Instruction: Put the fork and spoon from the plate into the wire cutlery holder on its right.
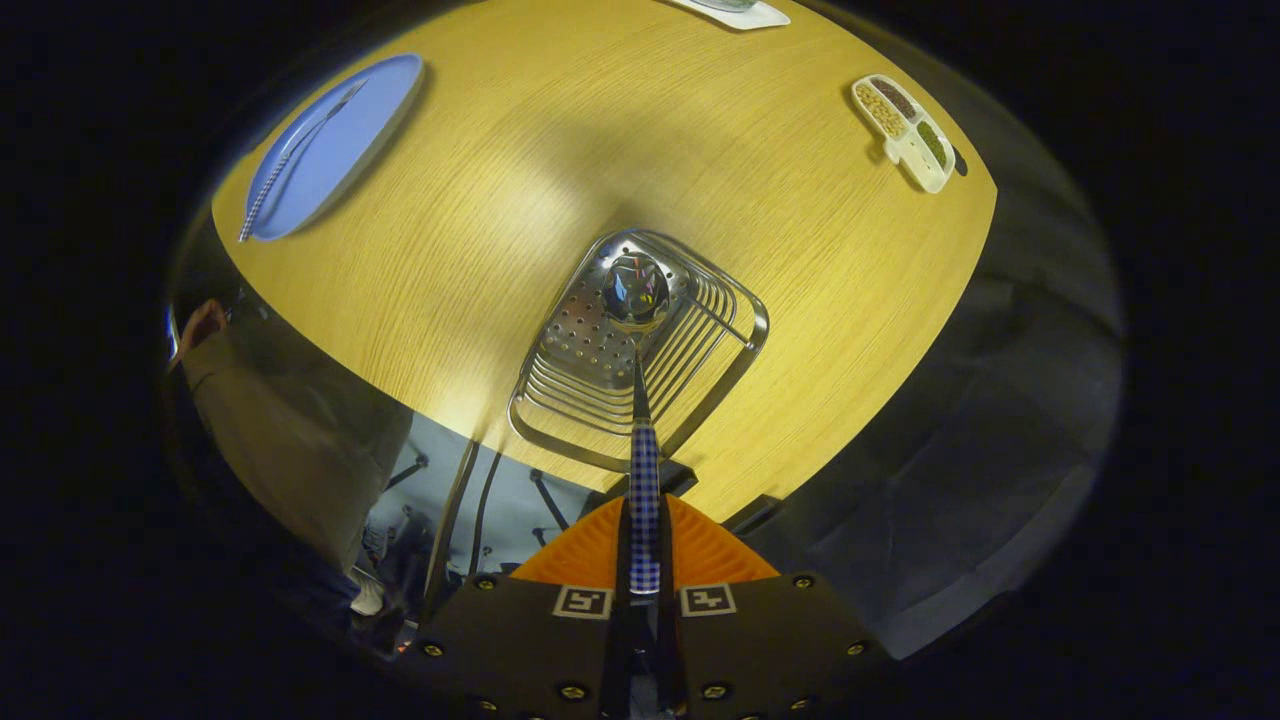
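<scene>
Checked blue-and-white runs down the handle of the spoon (641, 440), and that handle is pinched between the two fingers of the gripper (644, 545), which are closed tight on it from both sides; the spoon points straight ahead from the fingers, its shiny bowl hanging inside the wire cutlery holder (720, 350), over the holder's perforated metal floor; whether the bowl touches that floor cannot be told. The holder stands on a yellow wooden table (560, 150), near the table's edge closest to the gripper; its wire bars curve up around the spoon's bowl on both sides. Well away across the table, off to the left beyond the holder, lies a blue plate (365, 120); the fork (290, 160) lies on it, with the same checked handle, its end reaching over the plate's rim. Far to the right on the table is a small white tray (905, 130) with compartments of beans or grains; another white dish (745, 12) sits at the far side. Beside the table, left of the fingers, a person's sleeve (290, 420) shows.
</scene>
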The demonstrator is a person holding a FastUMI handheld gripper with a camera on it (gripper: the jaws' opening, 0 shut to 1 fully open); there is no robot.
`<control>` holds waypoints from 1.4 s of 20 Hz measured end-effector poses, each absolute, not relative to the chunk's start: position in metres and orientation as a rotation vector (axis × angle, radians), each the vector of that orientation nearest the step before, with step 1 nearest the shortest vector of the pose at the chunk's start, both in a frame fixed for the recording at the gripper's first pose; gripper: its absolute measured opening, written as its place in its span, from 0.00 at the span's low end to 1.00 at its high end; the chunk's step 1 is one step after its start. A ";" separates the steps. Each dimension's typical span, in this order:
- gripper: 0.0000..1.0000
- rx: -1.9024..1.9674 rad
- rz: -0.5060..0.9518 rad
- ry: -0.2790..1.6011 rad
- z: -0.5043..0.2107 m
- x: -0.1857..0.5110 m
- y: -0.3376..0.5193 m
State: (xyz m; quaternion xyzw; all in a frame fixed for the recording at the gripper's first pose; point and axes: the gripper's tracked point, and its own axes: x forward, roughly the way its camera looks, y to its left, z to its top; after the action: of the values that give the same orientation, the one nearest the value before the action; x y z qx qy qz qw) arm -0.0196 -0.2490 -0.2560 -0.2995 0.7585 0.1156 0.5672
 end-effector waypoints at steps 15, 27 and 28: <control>0.96 -0.517 0.231 1.554 -0.198 -0.017 -0.222; 0.97 -0.273 0.366 1.353 -0.187 -0.033 -0.076; 0.97 -0.266 0.378 1.348 -0.191 -0.033 -0.064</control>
State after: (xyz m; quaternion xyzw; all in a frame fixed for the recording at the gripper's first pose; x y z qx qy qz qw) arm -0.0328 -0.0642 -0.1915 -0.1222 0.6183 0.1736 0.7567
